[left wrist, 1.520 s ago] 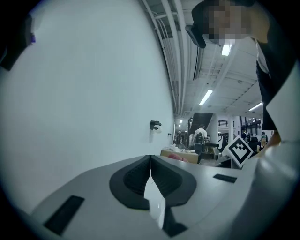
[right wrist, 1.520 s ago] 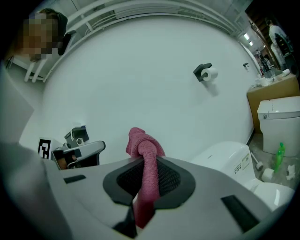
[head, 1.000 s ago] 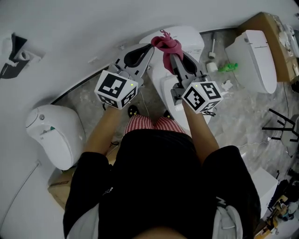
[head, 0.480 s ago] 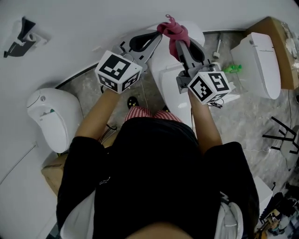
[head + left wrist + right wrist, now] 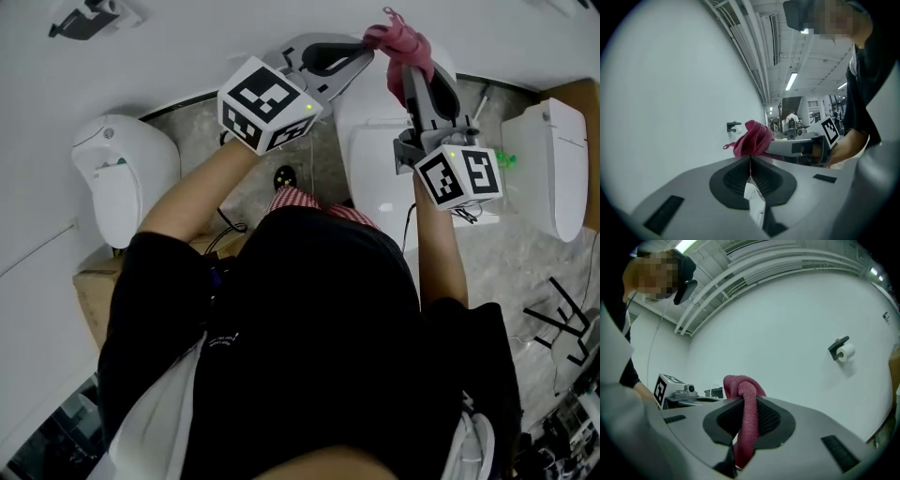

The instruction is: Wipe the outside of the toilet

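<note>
My right gripper (image 5: 405, 64) is shut on a pink cloth (image 5: 398, 39), which bunches above its jaw tips. Both grippers are held up over the white toilet (image 5: 375, 178), near the wall. In the right gripper view a strand of the cloth (image 5: 746, 427) runs down between the shut jaws of that gripper (image 5: 743, 401). The left gripper (image 5: 364, 52) points right, its tip touching the cloth. In the left gripper view its jaws (image 5: 750, 159) are shut on a white label (image 5: 753, 199) joined to the cloth (image 5: 752, 138) by a thin pink thread.
A second toilet (image 5: 122, 178) stands on the left and a third (image 5: 553, 159) on the right, on a grey marble floor. A toilet-paper holder (image 5: 843, 350) is fixed to the white wall. A cardboard box (image 5: 89, 300) lies by my left side.
Both grippers have risen together with the cloth and now sit higher and further right in the head view. The left jaw tip has closed in on the cloth.
</note>
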`<action>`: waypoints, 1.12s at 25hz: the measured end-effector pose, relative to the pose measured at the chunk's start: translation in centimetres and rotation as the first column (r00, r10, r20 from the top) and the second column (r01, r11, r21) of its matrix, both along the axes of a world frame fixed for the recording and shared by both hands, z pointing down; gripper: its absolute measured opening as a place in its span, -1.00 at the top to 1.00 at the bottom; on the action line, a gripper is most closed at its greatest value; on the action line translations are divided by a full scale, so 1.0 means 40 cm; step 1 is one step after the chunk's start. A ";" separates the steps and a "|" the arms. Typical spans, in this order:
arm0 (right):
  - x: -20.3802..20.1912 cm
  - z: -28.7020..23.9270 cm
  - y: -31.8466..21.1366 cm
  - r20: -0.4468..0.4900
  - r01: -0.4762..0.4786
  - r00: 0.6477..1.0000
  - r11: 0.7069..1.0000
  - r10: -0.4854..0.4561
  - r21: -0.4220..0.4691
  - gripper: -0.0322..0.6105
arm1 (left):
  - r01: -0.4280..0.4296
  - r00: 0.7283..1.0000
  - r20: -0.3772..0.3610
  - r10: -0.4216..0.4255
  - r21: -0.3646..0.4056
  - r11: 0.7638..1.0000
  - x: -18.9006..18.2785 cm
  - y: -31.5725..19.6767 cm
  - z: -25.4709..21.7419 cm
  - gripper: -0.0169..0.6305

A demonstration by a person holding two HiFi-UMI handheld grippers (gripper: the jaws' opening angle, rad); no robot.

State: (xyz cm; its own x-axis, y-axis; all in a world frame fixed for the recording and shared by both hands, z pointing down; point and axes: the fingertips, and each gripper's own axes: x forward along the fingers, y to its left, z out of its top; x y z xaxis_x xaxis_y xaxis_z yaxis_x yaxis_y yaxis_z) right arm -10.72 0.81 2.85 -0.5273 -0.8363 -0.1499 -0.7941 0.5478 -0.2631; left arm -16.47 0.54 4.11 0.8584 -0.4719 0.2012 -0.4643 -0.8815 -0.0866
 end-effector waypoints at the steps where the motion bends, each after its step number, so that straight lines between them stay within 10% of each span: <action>1: -0.001 -0.003 0.006 -0.011 0.009 1.000 1.000 -0.009 0.012 0.73 | -0.009 1.000 0.018 0.009 0.003 1.000 0.004 0.014 0.005 0.91; 28: 0.039 -0.010 0.084 -0.031 0.140 0.990 0.990 -0.140 -0.001 0.73 | 0.022 1.000 0.004 -0.022 -0.032 0.999 0.016 0.136 -0.052 0.91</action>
